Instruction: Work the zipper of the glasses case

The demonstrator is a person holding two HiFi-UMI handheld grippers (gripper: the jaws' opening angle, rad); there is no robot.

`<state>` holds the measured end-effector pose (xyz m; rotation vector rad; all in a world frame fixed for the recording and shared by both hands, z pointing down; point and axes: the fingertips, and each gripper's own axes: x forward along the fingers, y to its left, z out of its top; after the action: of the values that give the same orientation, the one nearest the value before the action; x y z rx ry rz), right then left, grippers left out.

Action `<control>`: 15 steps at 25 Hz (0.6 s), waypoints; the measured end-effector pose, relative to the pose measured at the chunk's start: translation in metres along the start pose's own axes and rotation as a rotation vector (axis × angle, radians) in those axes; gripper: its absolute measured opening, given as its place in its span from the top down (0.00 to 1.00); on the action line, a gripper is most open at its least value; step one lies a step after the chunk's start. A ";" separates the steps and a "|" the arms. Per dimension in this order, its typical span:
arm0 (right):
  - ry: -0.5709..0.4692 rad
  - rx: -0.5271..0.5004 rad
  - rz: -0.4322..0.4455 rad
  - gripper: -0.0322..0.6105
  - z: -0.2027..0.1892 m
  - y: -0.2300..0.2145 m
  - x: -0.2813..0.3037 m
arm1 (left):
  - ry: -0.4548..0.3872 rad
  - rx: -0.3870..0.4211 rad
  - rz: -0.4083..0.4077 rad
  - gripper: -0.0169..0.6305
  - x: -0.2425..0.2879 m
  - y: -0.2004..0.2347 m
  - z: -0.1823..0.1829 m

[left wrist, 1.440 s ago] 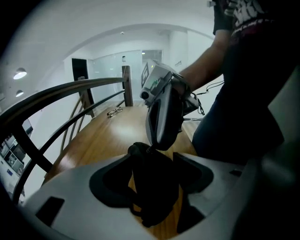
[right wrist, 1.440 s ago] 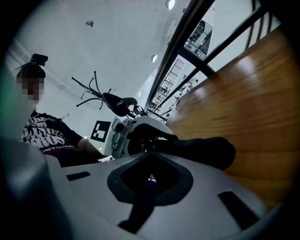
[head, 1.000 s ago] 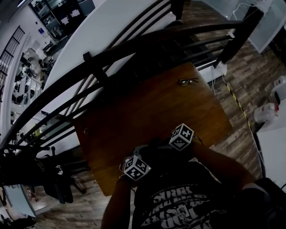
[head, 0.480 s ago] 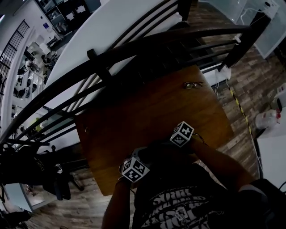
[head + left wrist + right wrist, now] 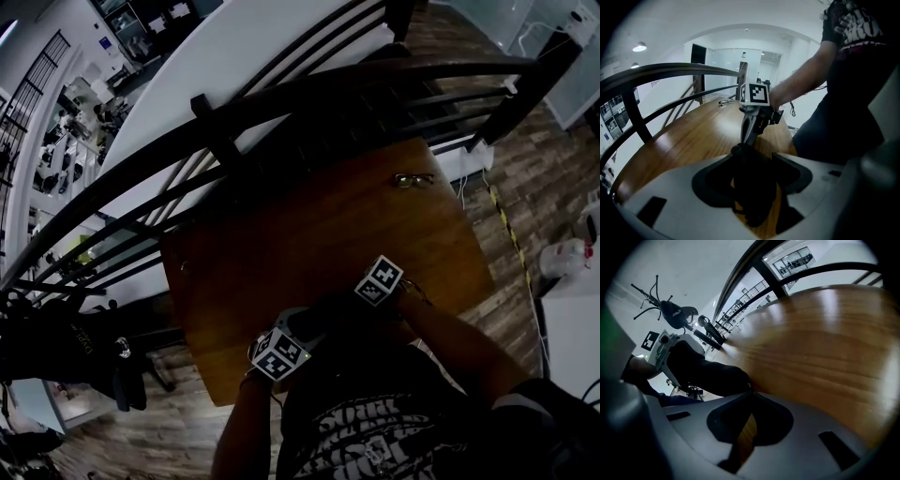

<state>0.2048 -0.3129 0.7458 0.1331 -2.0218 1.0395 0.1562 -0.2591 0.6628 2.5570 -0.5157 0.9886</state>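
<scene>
The glasses case [image 5: 751, 197] sits at the near edge of the wooden surface [image 5: 309, 225], close to the person's body, between the two tools. The left tongs [image 5: 752, 159] stand wide apart, with the dark case filling the gap between them, so they appear to be clamping it by its sides as the steadying hand. The right tongs [image 5: 749, 391] are pressed fully together, their tip touching the end of the case that faces away from the left tongs. Whether a zipper pull is pinched there is too small and dark to tell. A pair of glasses [image 5: 412, 179] lies well apart at the far right corner of the surface.

The step in hand looks like the start of the zipper run: body held, puller at the seam. If the pull is caught, the next move calls for the right tongs to draw it along the curved edge of the case while the left grip resists the tug. If not, the right tongs need to part and re-seat on the tab.
</scene>
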 end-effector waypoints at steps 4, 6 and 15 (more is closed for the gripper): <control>0.006 0.020 -0.008 0.95 -0.001 -0.003 0.009 | -0.030 -0.038 -0.020 0.57 0.000 0.005 -0.004; -0.008 0.043 -0.006 0.95 0.001 -0.003 0.009 | -0.045 -0.042 -0.017 0.57 -0.002 0.010 -0.004; -0.255 0.070 -0.093 0.73 0.012 0.006 -0.045 | -0.167 -0.107 0.040 0.55 -0.042 0.039 0.015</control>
<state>0.2235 -0.3297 0.7059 0.4116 -2.1834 1.0792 0.1180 -0.2911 0.6307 2.5542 -0.6491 0.7419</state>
